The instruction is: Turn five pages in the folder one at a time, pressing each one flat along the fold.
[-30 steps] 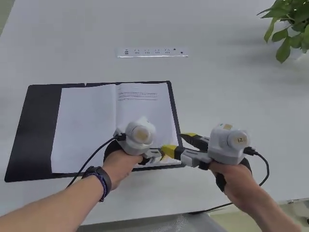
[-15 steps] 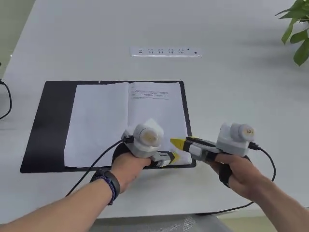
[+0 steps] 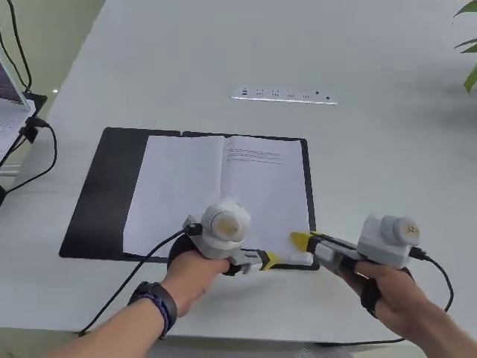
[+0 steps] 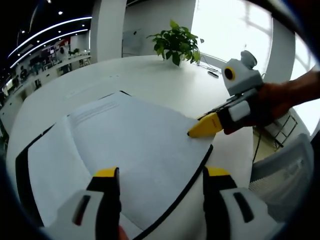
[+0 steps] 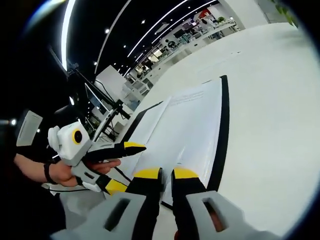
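The black folder [image 3: 104, 194] lies open on the white worktop [image 3: 373, 149], white sheets spread across both sides. The left tool [image 4: 162, 175] hovers with jaws wide apart over the near edge of the right-hand page [image 3: 264, 194]. The right tool [image 5: 166, 174], jaws almost together, meets that page's near right corner; whether it pinches the sheet cannot be told.

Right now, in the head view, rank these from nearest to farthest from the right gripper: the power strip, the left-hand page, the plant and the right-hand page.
1. Right-hand page: the right gripper has its tips at the page's lower right corner.
2. Left-hand page: across the fold, to the left.
3. Power strip: beyond the pages, on the far side.
4. Plant: far right edge.
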